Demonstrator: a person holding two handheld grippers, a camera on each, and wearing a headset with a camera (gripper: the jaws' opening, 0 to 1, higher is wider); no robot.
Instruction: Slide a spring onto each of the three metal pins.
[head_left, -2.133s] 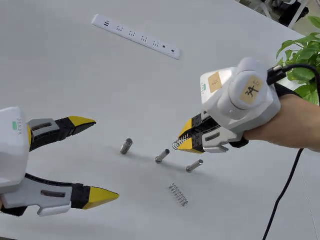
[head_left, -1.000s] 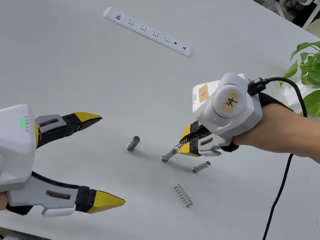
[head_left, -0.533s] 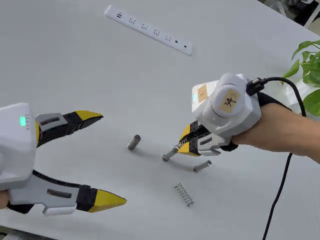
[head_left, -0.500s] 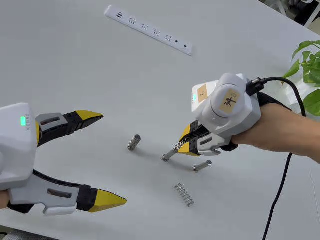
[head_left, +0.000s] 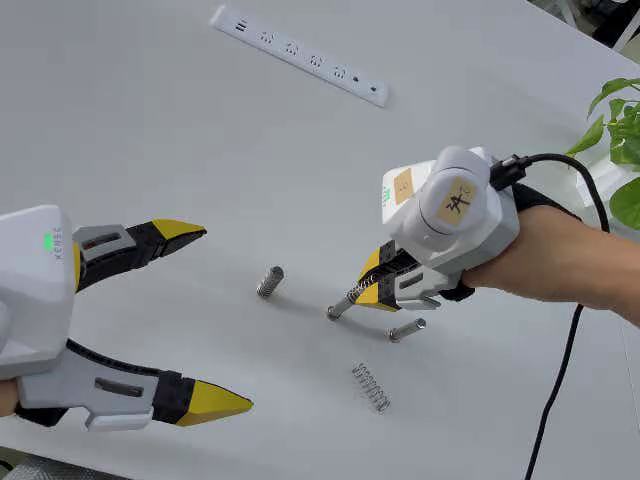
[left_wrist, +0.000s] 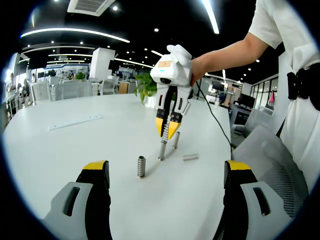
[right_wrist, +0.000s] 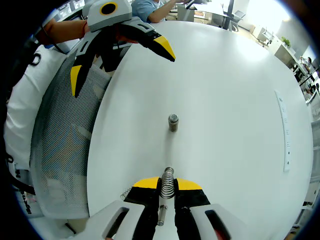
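Near the middle of the table (head_left: 140, 120), three small metal pins stand in a loose row. The sprung pin (head_left: 270, 281) on the left already wears its coil. The bare pin (head_left: 405, 329) on the right has none. Over the middle pin (head_left: 338, 308) the right claw (head_left: 368, 286) is clenched on the held spring (head_left: 355, 294), whose lower coils meet the pin's top; whether they have passed over the tip is too small to tell. In the right gripper view that spring sits squeezed between the yellow tips. The loose spring (head_left: 371, 386) lies flat toward the near edge, just beside the bare pin. The left claw (head_left: 205, 318) hangs released with its jaws wide apart, well clear of the pins. A power strip (head_left: 300, 55) lies toward the far edge.

The springs look like thin, light wire: soft along their length, and likely to buckle or shoot away under a hard pinch. The best hold is probably across the side near the upper end, leaving the bottom coils free to swallow the pin. The pins look stiff and smooth but narrow-footed, so a sideways nudge could topple one. Pressing straight down along the pin seems safest.
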